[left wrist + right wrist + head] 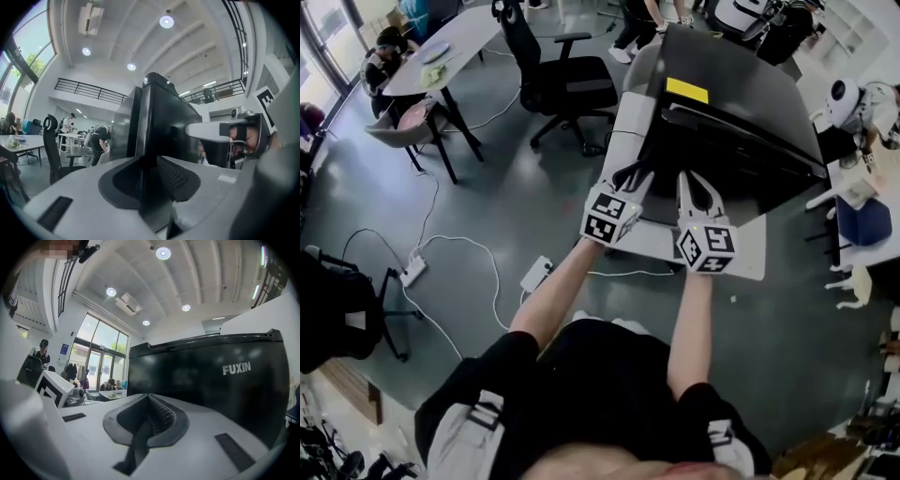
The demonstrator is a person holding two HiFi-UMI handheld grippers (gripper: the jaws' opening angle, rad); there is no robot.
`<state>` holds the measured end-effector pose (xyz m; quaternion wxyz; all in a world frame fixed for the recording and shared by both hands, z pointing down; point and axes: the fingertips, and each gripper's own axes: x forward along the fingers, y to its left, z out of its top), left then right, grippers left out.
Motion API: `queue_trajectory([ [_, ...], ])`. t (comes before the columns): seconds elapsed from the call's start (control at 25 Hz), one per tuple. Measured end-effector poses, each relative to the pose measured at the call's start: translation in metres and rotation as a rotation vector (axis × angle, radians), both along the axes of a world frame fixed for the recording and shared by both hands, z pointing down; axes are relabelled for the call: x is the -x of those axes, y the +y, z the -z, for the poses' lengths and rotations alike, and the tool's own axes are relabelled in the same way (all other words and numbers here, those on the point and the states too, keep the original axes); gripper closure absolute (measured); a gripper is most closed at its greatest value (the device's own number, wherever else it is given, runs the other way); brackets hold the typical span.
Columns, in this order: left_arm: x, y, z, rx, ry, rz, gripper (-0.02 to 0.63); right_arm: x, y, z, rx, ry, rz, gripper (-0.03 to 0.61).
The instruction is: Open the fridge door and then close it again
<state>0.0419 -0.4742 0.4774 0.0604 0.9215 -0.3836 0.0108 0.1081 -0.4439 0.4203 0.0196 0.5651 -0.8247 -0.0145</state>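
Observation:
A black fridge (741,103) with a yellow sticker (687,90) on its top stands in front of me. My left gripper (639,173) reaches level to the left edge of its door. In the left gripper view the black door edge (164,126) runs down between the two pads and fills the gap, so the left gripper (150,187) is shut on it. My right gripper (698,183) is beside it, shut and holding nothing. It (147,423) points at the glossy door front (211,390), which bears the white print FUXIN. How far the door stands ajar I cannot tell.
A black office chair (562,80) stands left of the fridge. Behind it a person (384,52) sits at a grey table (455,42). A power strip (412,272) and cables lie on the floor at my left. A white table (862,187) and another person (853,98) are at the right.

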Motion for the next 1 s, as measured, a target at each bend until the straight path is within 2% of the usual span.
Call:
queue_trajectory([
  [0.32, -0.007, -0.026, 0.002, 0.026, 0.037, 0.050, 0.526, -0.039, -0.017, -0.005, 0.020, -0.014, -0.057, 0.584],
  [0.48, -0.004, -0.028, 0.001, 0.054, 0.110, 0.037, 0.526, -0.046, -0.017, -0.007, 0.022, -0.033, -0.055, 0.584],
  [0.6, 0.007, -0.020, 0.002, 0.081, 0.156, 0.091, 0.559, -0.057, -0.013, -0.009, 0.024, -0.024, -0.055, 0.584],
  [0.84, 0.019, 0.001, 0.012, 0.034, 0.152, 0.113, 0.606, -0.099, -0.002, -0.007, 0.017, -0.031, -0.118, 0.584],
  [1.0, 0.020, 0.008, 0.018, 0.016, 0.152, 0.128, 0.614, -0.119, 0.007, -0.004, -0.002, -0.047, -0.141, 0.584],
])
